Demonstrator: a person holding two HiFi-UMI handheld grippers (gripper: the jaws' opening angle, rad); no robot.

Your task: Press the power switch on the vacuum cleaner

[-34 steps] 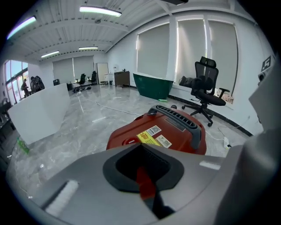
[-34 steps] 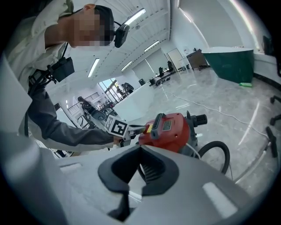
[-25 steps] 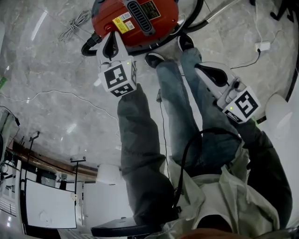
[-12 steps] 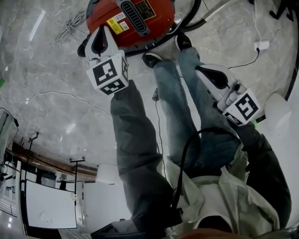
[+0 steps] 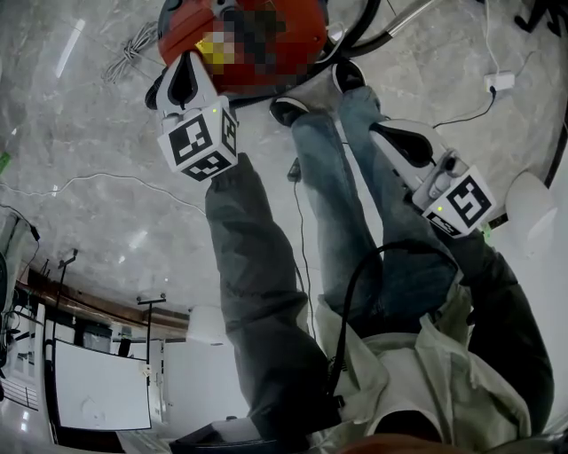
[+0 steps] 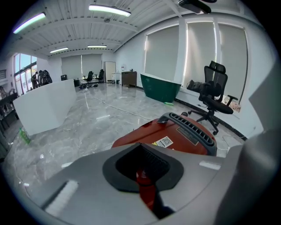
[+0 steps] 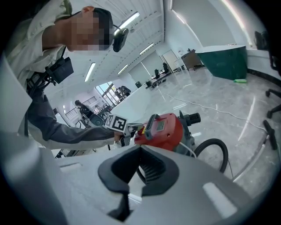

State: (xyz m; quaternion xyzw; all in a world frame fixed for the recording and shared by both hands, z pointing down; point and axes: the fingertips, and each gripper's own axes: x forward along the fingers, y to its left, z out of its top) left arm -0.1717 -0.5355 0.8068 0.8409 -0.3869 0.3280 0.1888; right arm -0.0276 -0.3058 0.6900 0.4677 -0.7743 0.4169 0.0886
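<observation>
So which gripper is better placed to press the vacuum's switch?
Left. The left gripper points at the red vacuum cleaner from close by; the right gripper hangs back beside the person's legs, farther off.

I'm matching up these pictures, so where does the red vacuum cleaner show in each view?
Head view: the red vacuum cleaner sits at the top edge, partly under a mosaic patch.
Left gripper view: the vacuum cleaner is right of centre, just beyond the jaws.
Right gripper view: the vacuum cleaner is at centre, above the jaws.
Shared landmark: the left gripper, right at the vacuum cleaner.
</observation>
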